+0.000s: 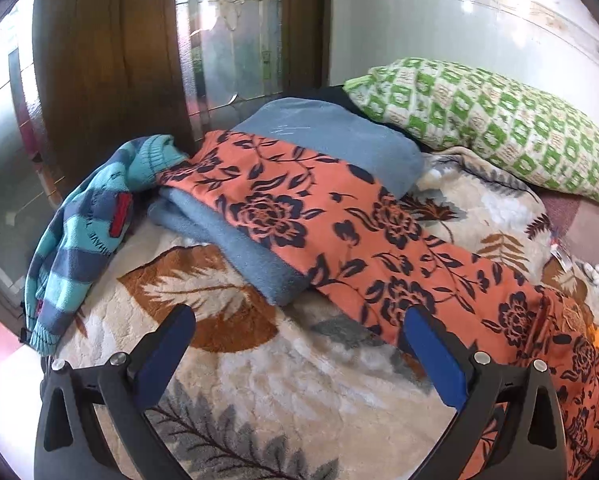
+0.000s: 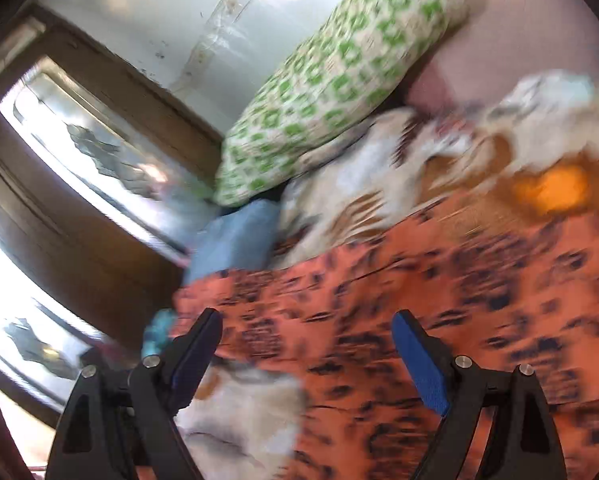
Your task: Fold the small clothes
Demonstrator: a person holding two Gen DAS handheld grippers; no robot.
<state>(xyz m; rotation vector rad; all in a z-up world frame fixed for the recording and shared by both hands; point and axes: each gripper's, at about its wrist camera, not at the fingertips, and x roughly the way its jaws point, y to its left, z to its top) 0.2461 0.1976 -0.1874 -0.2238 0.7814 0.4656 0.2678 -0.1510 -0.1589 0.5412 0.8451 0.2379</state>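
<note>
An orange garment with dark flower print [image 1: 339, 232] lies stretched across the bed, draped over a folded grey-blue cloth [image 1: 331, 136]. My left gripper [image 1: 299, 336] is open just above the leaf-patterned blanket [image 1: 259, 392], its right pad at the garment's near edge, nothing between the fingers. In the blurred right wrist view the same orange garment [image 2: 419, 300] fills the lower right. My right gripper [image 2: 307, 340] hovers open over it, and no cloth is pinched between the pads. A teal and blue striped sweater [image 1: 83, 232] hangs off the bed's left edge.
A green and white checked pillow [image 1: 491, 120] lies at the back right against the pale wall. A wooden wardrobe with mirrored doors [image 1: 227, 40] stands close behind the bed. Something bright orange [image 2: 555, 188] rests on the blanket at the right.
</note>
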